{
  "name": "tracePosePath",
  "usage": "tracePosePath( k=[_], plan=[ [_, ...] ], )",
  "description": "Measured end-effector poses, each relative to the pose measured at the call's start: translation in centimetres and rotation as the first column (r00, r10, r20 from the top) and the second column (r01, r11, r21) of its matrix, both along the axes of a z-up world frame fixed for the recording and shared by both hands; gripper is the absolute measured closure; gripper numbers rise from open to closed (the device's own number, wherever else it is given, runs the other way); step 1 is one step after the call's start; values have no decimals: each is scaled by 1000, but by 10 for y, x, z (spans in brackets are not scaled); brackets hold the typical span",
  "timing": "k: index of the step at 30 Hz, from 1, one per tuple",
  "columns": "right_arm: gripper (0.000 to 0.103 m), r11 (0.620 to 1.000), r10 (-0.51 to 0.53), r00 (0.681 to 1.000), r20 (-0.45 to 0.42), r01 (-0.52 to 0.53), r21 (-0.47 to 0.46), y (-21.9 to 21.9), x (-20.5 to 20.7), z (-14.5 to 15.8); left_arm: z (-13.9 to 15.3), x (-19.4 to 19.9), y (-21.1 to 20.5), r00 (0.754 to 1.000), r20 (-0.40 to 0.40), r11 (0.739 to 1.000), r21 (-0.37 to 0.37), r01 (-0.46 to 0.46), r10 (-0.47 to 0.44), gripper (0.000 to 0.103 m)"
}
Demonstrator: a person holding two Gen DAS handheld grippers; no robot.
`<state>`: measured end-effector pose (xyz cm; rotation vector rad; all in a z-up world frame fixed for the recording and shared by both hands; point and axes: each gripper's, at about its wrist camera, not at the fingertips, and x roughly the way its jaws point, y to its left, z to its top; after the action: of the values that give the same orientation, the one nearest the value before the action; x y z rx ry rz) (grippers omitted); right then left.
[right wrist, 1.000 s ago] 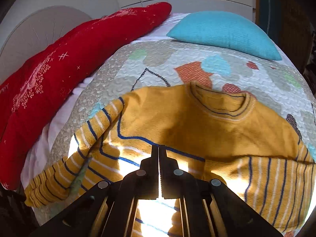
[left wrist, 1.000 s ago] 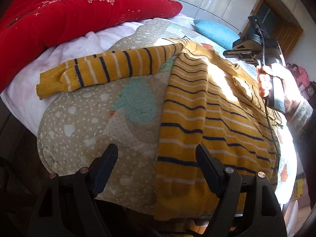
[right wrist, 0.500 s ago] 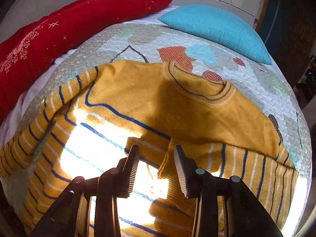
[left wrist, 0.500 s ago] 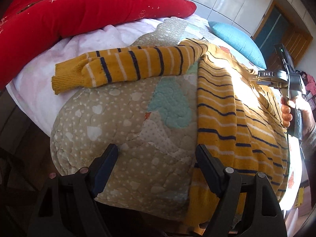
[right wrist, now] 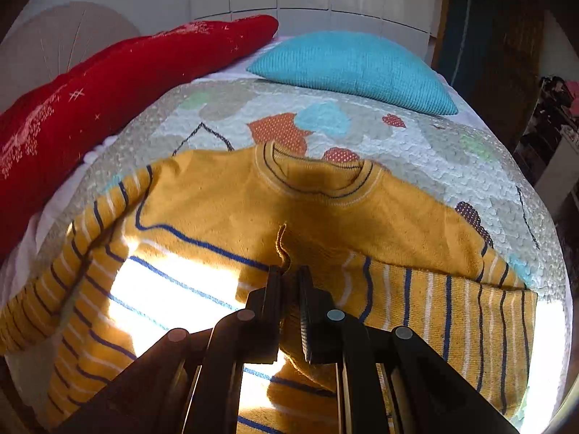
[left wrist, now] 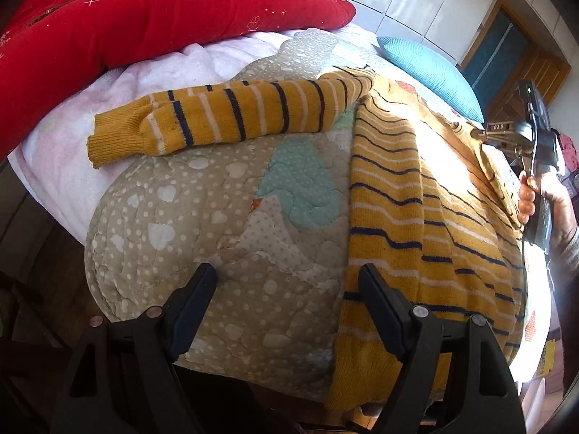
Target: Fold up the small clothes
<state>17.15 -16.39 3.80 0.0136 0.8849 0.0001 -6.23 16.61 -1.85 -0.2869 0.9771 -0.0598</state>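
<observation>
The right tongs [right wrist: 289,282] are closing, apparently on the cuff [right wrist: 284,249] of the yellow striped sweater [left wrist: 416,195] spread on the bed's quilt [left wrist: 224,224]. The left tongs [left wrist: 289,293] hover released. A clean fold calls for carrying that sleeve flat across the chest.

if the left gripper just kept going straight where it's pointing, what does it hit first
Most likely the quilted bedspread: the left gripper is open, with bare quilt between its fingers. The yellow striped sweater lies just by its right finger, so its edge could be caught too; depth is hard to judge.
</observation>
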Motion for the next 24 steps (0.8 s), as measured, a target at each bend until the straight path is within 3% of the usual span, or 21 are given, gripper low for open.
tracePosePath(
  k=[6, 11, 13, 15, 17, 19, 21, 24],
  plan=[
    [93, 994, 65, 998, -12, -64, 91, 50, 47, 16, 1, -2, 2, 1000, 6, 1000, -8, -5, 5, 23],
    [93, 986, 127, 990, -66, -119, 115, 112, 82, -11, 1, -6, 11, 999, -3, 999, 0, -38, 38, 23],
    [88, 982, 157, 983, -97, -145, 117, 131, 91, -26, 1, -9, 19, 998, -3, 998, 3, -57, 57, 23],
    [86, 972, 203, 964, -170, -178, 152, 143, 98, -45, 2, -11, 26, 997, -2, 997, -5, -75, 75, 23],
    [85, 974, 195, 965, -177, -169, 153, 144, 90, -48, 4, -12, 35, 995, 2, 995, -25, -95, 95, 23],
    [73, 965, 217, 965, -147, -189, 182, 138, 72, -37, 6, -12, 46, 992, 12, 991, -49, -124, 125, 23],
    [55, 963, 230, 966, -116, -209, 171, 129, 48, -21, 9, -11, 59, 987, 22, 985, -77, -157, 160, 23],
    [45, 954, 265, 961, -74, -250, 166, 108, 2, -3, 11, -5, 78, 977, 35, 968, -144, -204, 211, 23]
  ],
)
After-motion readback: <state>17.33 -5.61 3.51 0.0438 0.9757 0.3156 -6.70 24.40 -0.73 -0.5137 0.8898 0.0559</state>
